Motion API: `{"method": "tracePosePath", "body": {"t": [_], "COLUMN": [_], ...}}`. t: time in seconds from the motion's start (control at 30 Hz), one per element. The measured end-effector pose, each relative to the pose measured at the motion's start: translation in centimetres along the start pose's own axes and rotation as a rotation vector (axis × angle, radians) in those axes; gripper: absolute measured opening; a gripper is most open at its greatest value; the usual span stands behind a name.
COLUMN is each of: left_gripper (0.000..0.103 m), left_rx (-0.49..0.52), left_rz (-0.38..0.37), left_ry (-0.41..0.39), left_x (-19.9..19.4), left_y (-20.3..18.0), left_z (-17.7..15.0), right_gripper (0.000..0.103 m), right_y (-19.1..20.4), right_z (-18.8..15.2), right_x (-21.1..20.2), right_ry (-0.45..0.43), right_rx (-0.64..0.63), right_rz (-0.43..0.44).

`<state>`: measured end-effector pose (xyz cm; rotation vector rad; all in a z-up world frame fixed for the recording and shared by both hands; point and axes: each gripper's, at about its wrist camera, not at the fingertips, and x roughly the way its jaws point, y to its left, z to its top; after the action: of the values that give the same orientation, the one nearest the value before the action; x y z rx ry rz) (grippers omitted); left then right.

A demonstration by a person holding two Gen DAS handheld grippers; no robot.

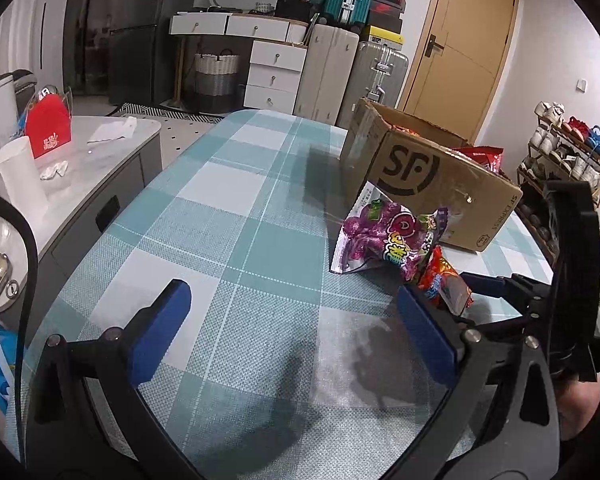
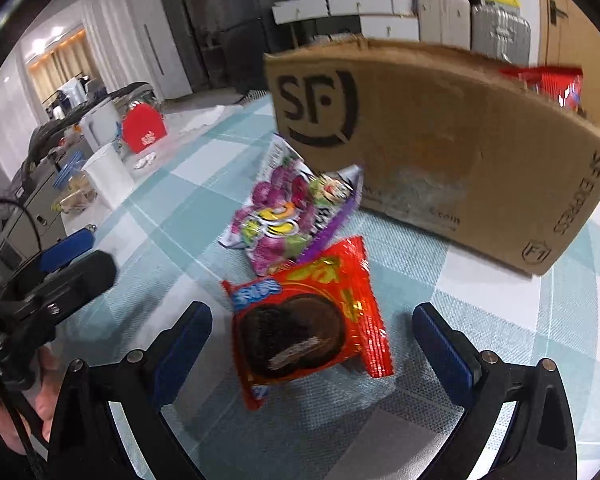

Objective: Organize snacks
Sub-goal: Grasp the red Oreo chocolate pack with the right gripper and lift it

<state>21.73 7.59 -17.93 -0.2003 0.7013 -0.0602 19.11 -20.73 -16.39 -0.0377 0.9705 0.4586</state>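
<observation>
A red biscuit packet (image 2: 308, 320) lies flat on the checked tablecloth (image 2: 440, 300). My right gripper (image 2: 314, 346) is open and straddles it, with neither pad touching the packet. Just beyond lies a purple candy bag (image 2: 284, 216), in front of the brown SF cardboard box (image 2: 440, 152). The box holds more red snack bags (image 2: 552, 84). My left gripper (image 1: 296, 320) is open over bare cloth, left of the snacks. From the left wrist I see the candy bag (image 1: 384, 240), the red packet (image 1: 444, 280) and the box (image 1: 420, 176).
A grey side cabinet (image 1: 112, 160) at the left carries a white cup (image 1: 18, 176), a red carton (image 1: 48, 128) and a kettle. Beyond the table stand suitcases (image 1: 376, 76), white drawers (image 1: 276, 76) and a door. A shoe rack (image 1: 568, 152) is at the right.
</observation>
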Motion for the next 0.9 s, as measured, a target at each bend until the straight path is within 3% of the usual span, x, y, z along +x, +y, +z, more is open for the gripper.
{"method": "tracePosePath", "body": {"t": [0.1,0.23,0.3,0.37,0.67,0.9], "left_gripper": [0.102,0.102,0.102,0.102,0.102,0.102], "left_rx": [0.008,0.017,0.019,0.022,0.048,0.050], "left_rz": [0.001,0.011,0.015,0.027,0.068,0.094], "left_ry": [-0.001,0.002,0.003,0.009,0.031,0.061], "left_x": [0.0,-0.1,0.0,0.1,0.6,1.6], "left_y": [-0.2,-0.2,-0.3,-0.3,-0.8,-0.8], "left_z": [0.0,0.0,0.0,0.0,0.1,0.2], "right_gripper": [0.101,0.078,0.071,0.055,0.051,0.051], "right_y": [0.2,0.0,0.1,0.0,-2.3,-4.1], "right_z": [-0.1,-0.2,-0.2,-0.3,-1.0,-1.6], "right_x": [0.2,-0.2,-0.2,-0.5,-3.7,-4.4], "right_ry": [-0.001,-0.025,-0.028,-0.035,-0.152,-0.166], "right_rx": [-0.005,0.014,0.013,0.013,0.093,0.163], "right_rz": [-0.001,0.008,0.014,0.017,0.094,0.154]}}
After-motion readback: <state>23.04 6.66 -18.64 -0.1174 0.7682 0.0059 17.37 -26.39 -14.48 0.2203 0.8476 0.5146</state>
